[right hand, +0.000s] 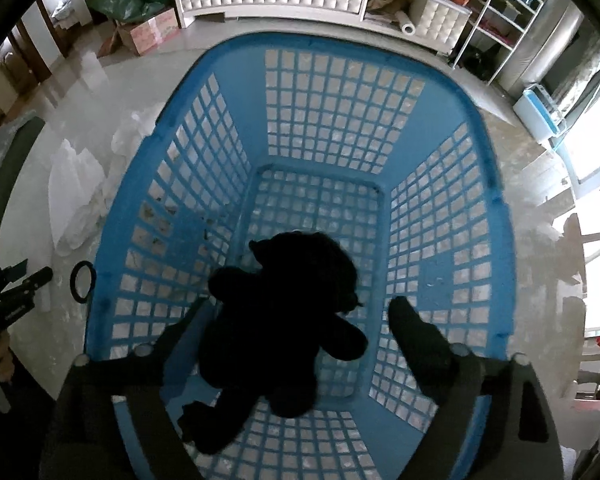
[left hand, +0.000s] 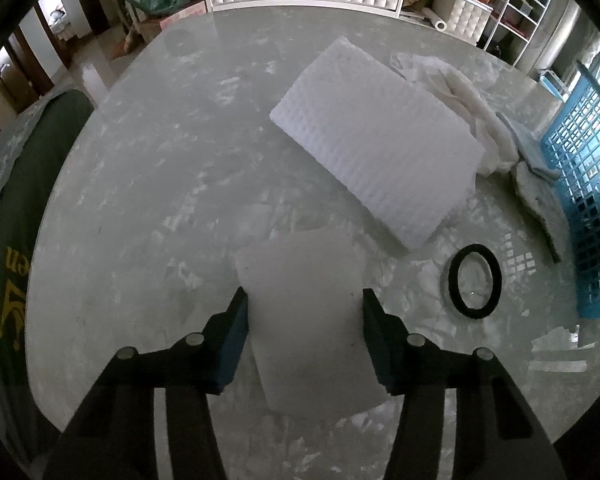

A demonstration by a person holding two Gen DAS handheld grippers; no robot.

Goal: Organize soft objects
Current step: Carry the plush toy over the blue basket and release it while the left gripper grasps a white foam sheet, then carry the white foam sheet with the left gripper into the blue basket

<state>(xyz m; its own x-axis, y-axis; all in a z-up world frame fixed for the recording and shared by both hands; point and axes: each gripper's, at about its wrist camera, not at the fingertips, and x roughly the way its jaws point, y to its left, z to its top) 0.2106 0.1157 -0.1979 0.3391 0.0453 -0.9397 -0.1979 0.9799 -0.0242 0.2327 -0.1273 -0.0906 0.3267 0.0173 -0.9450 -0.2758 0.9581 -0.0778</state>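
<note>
The right tongs [right hand: 296, 312] are gaping wide over the blue basket [right hand: 496, 216], the black plush toy [right hand: 284, 320] lying loose inside it, while beside the basket the left tongs [left hand: 304, 300] are clasping a white foam piece [left hand: 308, 300] above the bench [left hand: 148, 184], seemingly destined for the basket next.
</note>
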